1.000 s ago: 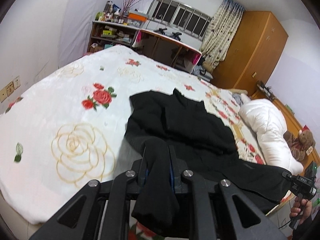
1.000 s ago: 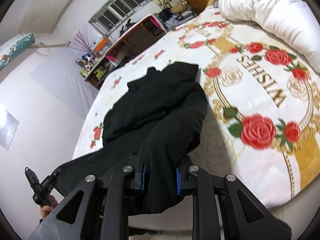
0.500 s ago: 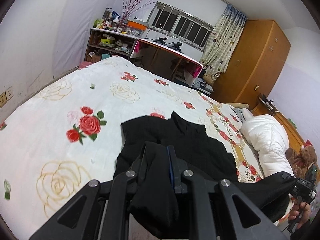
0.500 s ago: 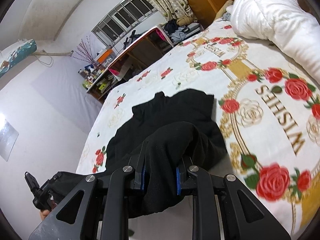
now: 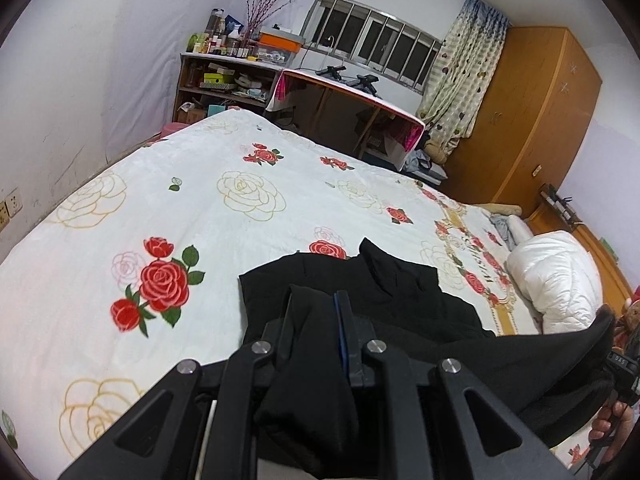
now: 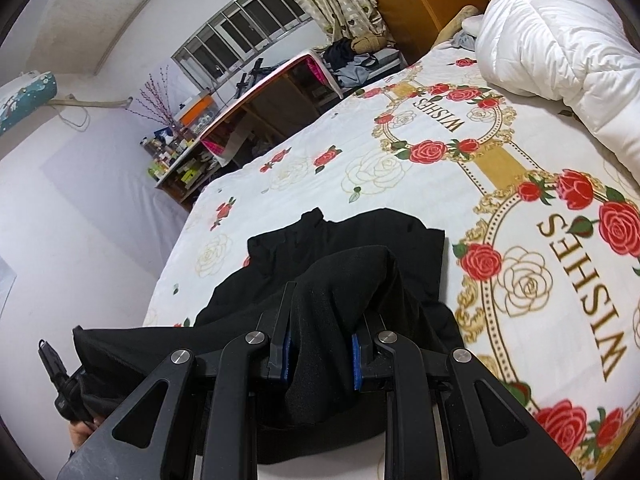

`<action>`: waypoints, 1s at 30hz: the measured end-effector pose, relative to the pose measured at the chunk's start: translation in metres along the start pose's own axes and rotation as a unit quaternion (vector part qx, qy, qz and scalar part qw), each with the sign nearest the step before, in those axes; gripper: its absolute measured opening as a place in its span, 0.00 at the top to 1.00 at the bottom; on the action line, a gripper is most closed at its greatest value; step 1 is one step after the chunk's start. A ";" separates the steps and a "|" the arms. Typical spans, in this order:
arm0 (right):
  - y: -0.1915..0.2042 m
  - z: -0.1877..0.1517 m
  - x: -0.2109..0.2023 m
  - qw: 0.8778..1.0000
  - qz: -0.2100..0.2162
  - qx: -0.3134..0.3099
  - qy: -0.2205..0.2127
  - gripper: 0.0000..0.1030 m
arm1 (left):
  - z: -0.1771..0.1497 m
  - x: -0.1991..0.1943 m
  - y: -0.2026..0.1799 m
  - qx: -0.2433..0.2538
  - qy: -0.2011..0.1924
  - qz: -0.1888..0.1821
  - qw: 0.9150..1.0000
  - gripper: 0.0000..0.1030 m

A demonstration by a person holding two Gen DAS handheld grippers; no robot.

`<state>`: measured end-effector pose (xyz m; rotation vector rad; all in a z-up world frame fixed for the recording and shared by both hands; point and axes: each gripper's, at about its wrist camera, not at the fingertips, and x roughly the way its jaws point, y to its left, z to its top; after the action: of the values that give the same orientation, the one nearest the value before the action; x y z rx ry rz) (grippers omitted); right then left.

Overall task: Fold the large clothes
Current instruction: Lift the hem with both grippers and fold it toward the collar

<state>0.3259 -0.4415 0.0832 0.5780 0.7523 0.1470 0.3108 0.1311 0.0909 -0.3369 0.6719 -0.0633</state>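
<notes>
The left gripper (image 5: 316, 328) is clenched on one bunched edge of the black garment (image 5: 400, 292) and the right gripper (image 6: 320, 336) on another, the hem raised between them above the bed (image 5: 200, 208), whose rose-printed cover spreads wide beneath. The garment's far part, collar end away, lies flat on the cover, well apart from the white duvet (image 6: 560, 48) at the bed's head. The step in hand looks like carrying the raised hem over the flat part: both grippers should travel level and together, keep the cloth taut between them, lay the edge square to the far one, and only then let go, or the fold will skew
</notes>
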 end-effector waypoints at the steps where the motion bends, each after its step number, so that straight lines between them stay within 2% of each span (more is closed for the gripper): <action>1: 0.000 0.002 0.004 1.000 -0.001 0.000 0.001 0.79 | 0.002 0.006 0.000 0.001 0.003 0.002 1.000 0.85; 9: -0.003 0.029 0.051 1.000 -0.019 0.007 0.018 0.79 | 0.023 0.060 -0.006 0.005 0.020 0.017 1.000 0.85; 15: -0.013 0.047 0.102 0.999 -0.035 0.012 0.039 0.79 | 0.032 0.121 -0.008 0.018 0.038 0.030 0.999 0.85; 22: -0.034 0.054 0.177 0.994 -0.069 0.015 0.080 0.79 | 0.026 0.198 0.003 0.025 0.077 0.053 0.995 0.85; 25: -0.045 0.051 0.204 0.992 -0.081 0.020 0.096 0.78 | 0.020 0.220 0.008 0.027 0.087 0.058 0.994 0.84; 30: -0.058 0.050 0.222 0.991 -0.075 0.039 0.105 0.76 | 0.014 0.238 0.009 0.035 0.093 0.059 0.993 0.82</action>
<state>0.5171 -0.4402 -0.0528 0.5841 1.0066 0.0385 0.5053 0.1041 -0.0441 -0.2247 0.8699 -0.0056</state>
